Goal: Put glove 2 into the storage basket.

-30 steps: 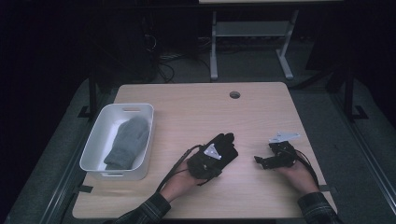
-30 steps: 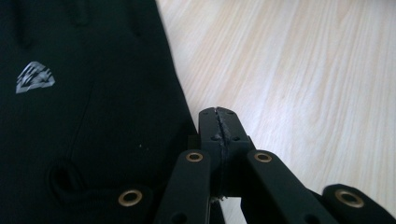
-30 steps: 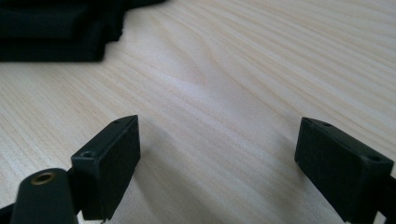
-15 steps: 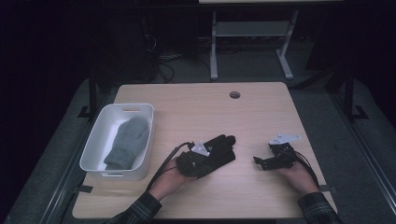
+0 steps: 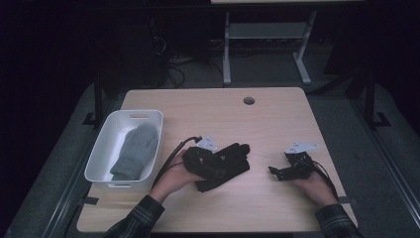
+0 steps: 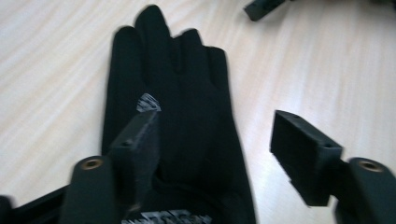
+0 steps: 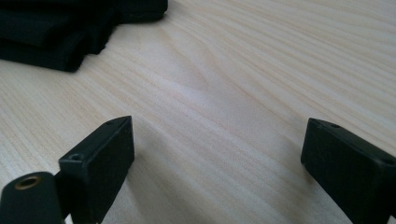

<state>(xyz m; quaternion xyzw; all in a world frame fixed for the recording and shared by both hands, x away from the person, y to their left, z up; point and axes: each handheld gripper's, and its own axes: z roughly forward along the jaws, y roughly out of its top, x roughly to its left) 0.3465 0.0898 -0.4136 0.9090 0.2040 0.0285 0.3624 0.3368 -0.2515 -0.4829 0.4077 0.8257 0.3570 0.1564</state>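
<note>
My left tool [image 6: 215,149] is standing with its jaws apart; they have just been opening, and neither pad is pressing on anything. In the left gripper view the black glove [image 6: 177,116] is lying flat below and between the jaws, its fingers pointing toward the top of the frame and a small grey logo showing just above the left jaw. In the high view the same left tool [image 5: 218,161] is sitting just left of the frame's centre, over the cuff end of the black glove [image 5: 233,161], whose fingertips are reaching toward the upper right.

My right tool [image 7: 217,158] is also holding its jaws wide apart, with only bare wood grain between them; the glove's fingers are lying in the upper left corner of that view, well clear of the pads. In the high view the right tool [image 5: 282,171] is resting at the lower right, its jaws pointing left toward the glove.

The pale wooden surface [image 5: 277,119] is carrying everything. At the frame's left a white bin [image 5: 101,153] is sitting on it, holding a grey mitten [image 5: 133,153].
</note>
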